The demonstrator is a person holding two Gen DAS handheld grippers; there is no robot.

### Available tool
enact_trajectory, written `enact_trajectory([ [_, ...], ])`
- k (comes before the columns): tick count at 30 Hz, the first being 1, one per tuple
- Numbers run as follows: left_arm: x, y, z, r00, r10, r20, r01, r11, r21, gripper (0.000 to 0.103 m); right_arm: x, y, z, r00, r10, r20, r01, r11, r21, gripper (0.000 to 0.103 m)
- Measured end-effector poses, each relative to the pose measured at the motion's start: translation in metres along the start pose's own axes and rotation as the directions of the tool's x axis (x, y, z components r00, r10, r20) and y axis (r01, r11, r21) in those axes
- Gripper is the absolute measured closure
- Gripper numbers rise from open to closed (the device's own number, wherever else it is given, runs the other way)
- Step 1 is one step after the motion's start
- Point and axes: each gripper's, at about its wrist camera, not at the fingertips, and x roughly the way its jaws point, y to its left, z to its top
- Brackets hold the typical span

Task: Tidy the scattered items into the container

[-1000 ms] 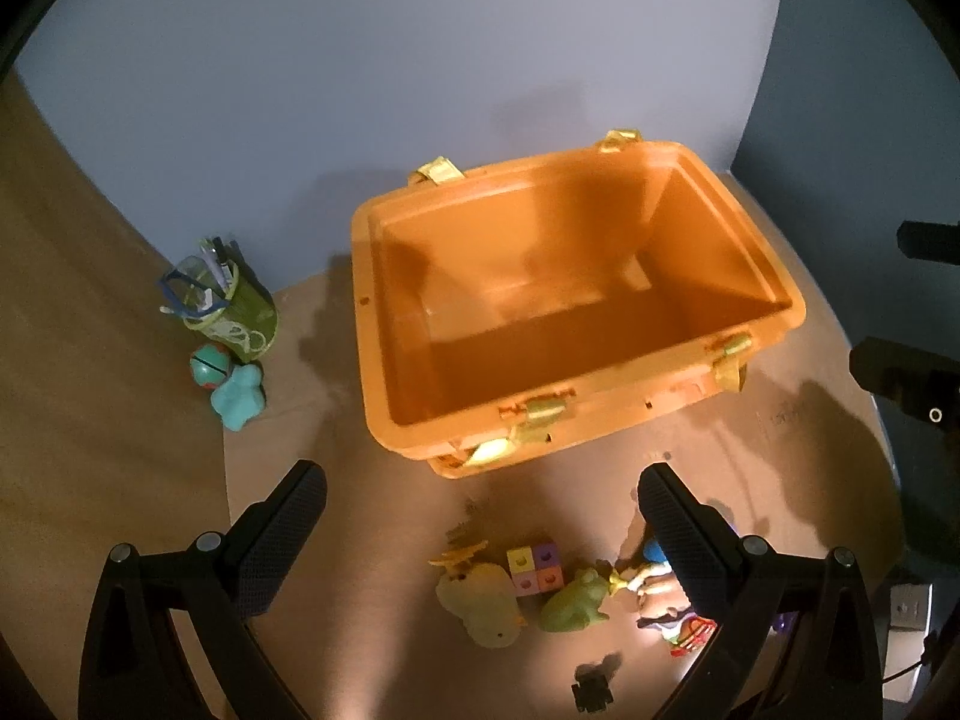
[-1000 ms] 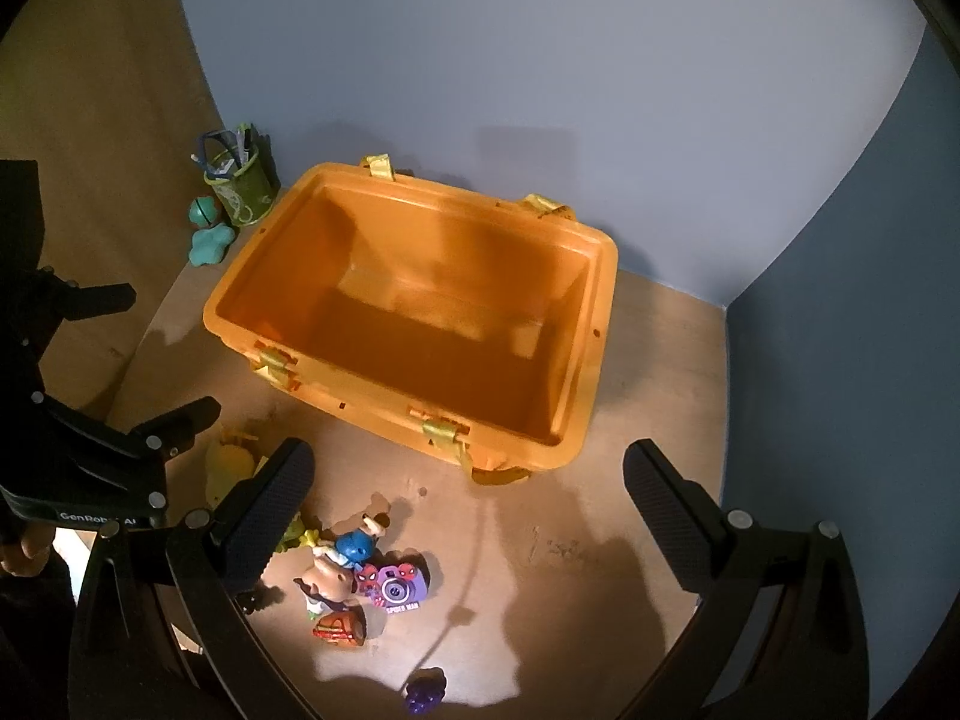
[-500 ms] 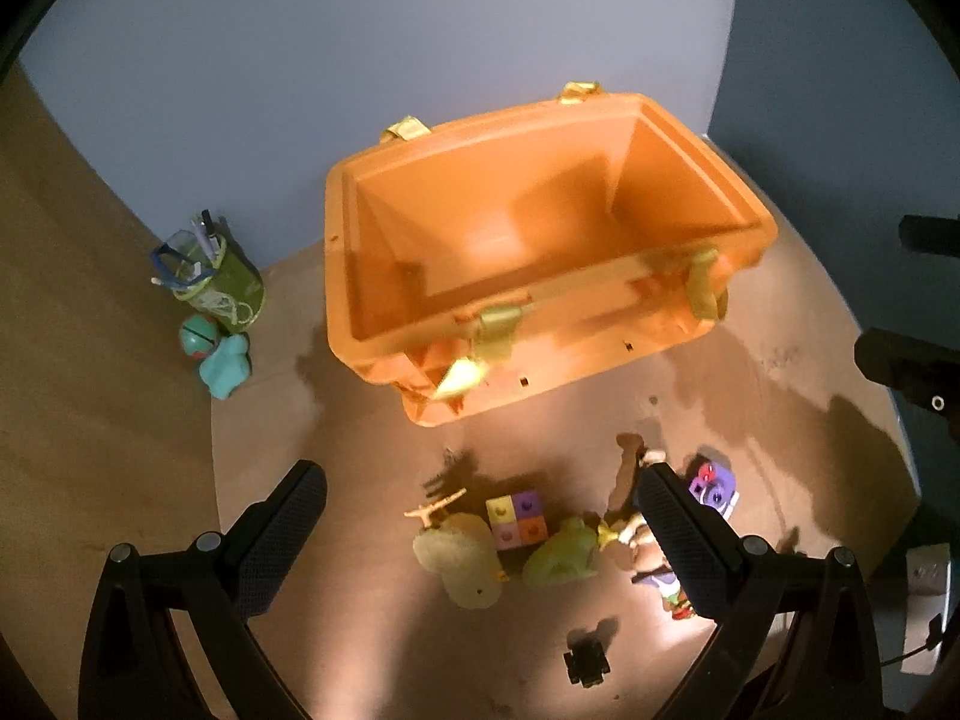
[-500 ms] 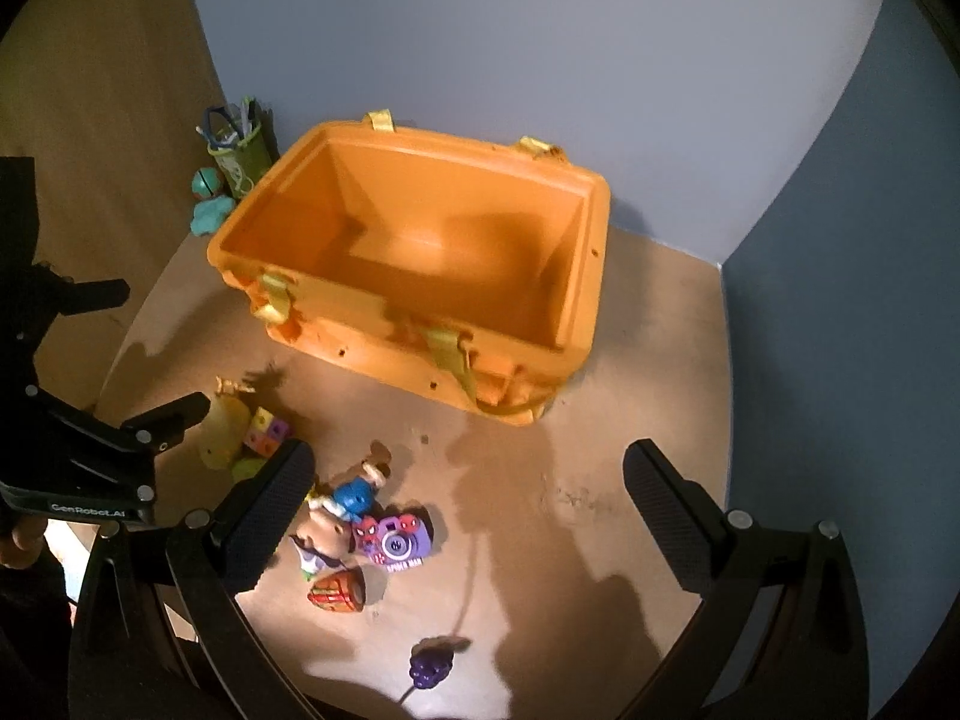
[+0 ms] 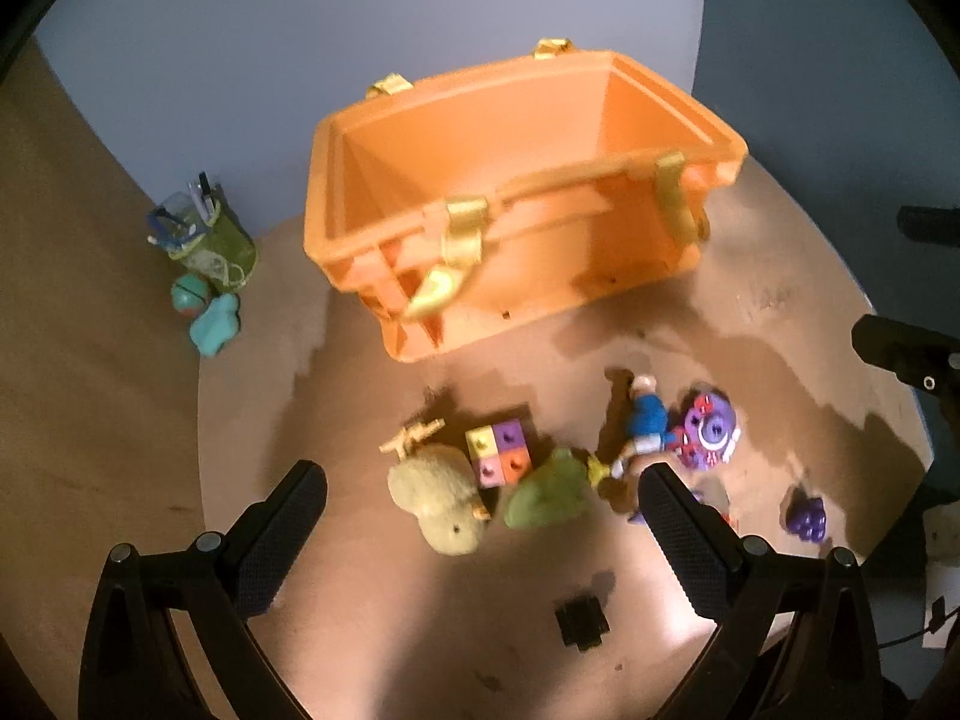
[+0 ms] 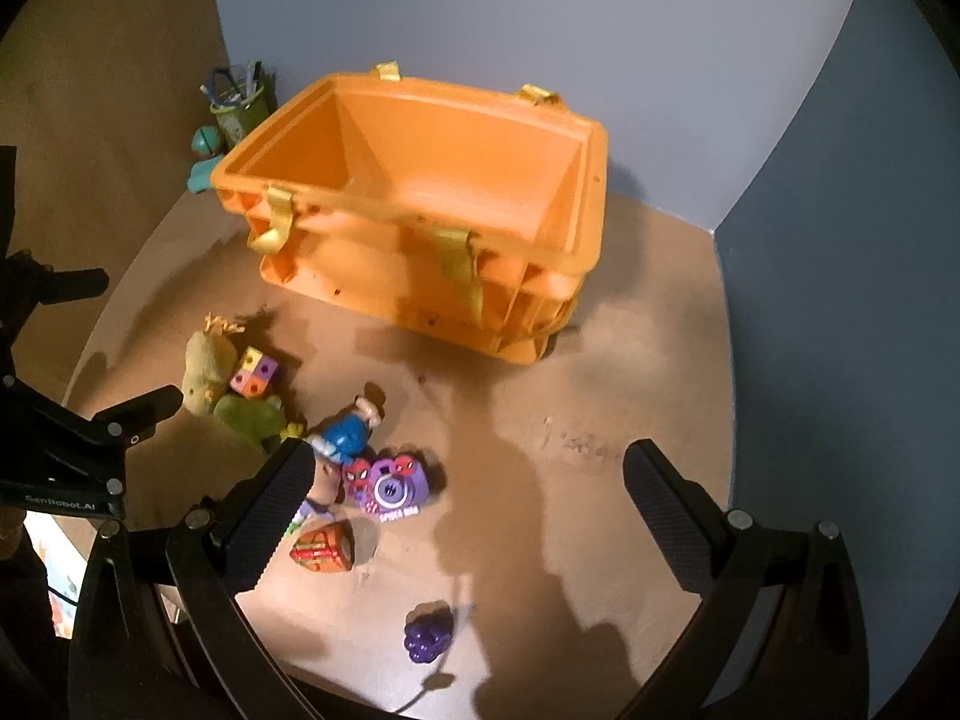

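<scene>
Below both spread, empty tongs (image 5: 480, 519) (image 6: 468, 489), scattered toys (image 5: 528, 468); orange bin (image 5: 516, 180) beyond.

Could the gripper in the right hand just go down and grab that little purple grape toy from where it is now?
Probably yes. The right gripper is open and empty, and the purple grape toy lies alone on bare tabletop just below its fingers, apart from the other toys, with nothing in the way.
</scene>
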Motion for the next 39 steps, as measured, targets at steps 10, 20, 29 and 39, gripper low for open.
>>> enact_trajectory([
  [10, 0.007, -0.02, -0.038, 1.0, -0.002, -0.006, 0.002, 1.0, 0.008, 0.0, -0.001, 0.008, -0.036, 1.0, -0.014, 0.013, 0.014, 1.0, 0.008, 0.001],
  [20, 0.013, -0.042, -0.074, 1.0, -0.007, -0.004, 0.007, 1.0, 0.007, 0.0, 0.007, 0.011, -0.076, 1.0, -0.019, 0.003, 0.019, 0.999, 0.038, 0.001],
  [29, 0.033, -0.059, -0.095, 0.999, -0.027, -0.041, 0.027, 1.0, -0.002, 0.0, 0.029, 0.015, -0.118, 0.999, -0.026, -0.031, 0.028, 0.997, 0.067, 0.001],
  [39, 0.057, -0.062, -0.111, 0.996, -0.034, -0.086, 0.031, 0.999, -0.034, 0.0, 0.041, 0.014, -0.146, 0.998, -0.054, -0.045, 0.058, 0.994, 0.089, 0.002],
])
